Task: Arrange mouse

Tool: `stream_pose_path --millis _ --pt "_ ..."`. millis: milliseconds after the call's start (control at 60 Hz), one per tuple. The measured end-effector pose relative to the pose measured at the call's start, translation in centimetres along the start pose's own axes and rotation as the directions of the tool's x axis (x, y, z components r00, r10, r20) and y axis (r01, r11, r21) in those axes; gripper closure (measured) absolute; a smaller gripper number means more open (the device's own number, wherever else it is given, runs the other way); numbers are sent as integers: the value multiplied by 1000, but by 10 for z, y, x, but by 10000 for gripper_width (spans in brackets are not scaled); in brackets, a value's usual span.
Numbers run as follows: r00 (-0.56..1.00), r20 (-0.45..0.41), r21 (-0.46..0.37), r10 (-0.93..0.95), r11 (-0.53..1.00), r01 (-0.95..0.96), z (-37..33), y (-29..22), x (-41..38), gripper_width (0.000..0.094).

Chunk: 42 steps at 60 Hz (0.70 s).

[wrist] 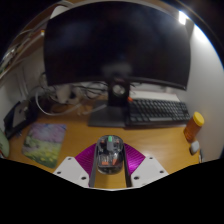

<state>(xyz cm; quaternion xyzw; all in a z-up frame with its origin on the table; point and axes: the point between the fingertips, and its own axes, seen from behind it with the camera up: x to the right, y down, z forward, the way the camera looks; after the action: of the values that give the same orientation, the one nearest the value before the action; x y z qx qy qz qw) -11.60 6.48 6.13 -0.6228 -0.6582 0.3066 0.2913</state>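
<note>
Mouse sits btwn gripper pads; its lower half is hidden by fingers, contact at sides can't be confirmed. Keyboard legends too small to read. Cables behind monitor stand blurred, count unclear.

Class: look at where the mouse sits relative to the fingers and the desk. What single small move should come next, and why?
Probably carry the mouse forward and set it on the bare desk beside the keyboard. The tool appears shut on it, both pink pads against its sides, so it looks ready to place ahead of the monitor.
</note>
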Motion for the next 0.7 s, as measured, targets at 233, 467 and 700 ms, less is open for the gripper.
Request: stream_pose_path --millis 233,467,700 --pt "989 145 81 -30 997 18 -9 -71 -164 516" --pt "989 142 5 -53 999 53 40 -29 -283 518" --pt "995 87 -105 -57 992 66 73 35 -309 505"
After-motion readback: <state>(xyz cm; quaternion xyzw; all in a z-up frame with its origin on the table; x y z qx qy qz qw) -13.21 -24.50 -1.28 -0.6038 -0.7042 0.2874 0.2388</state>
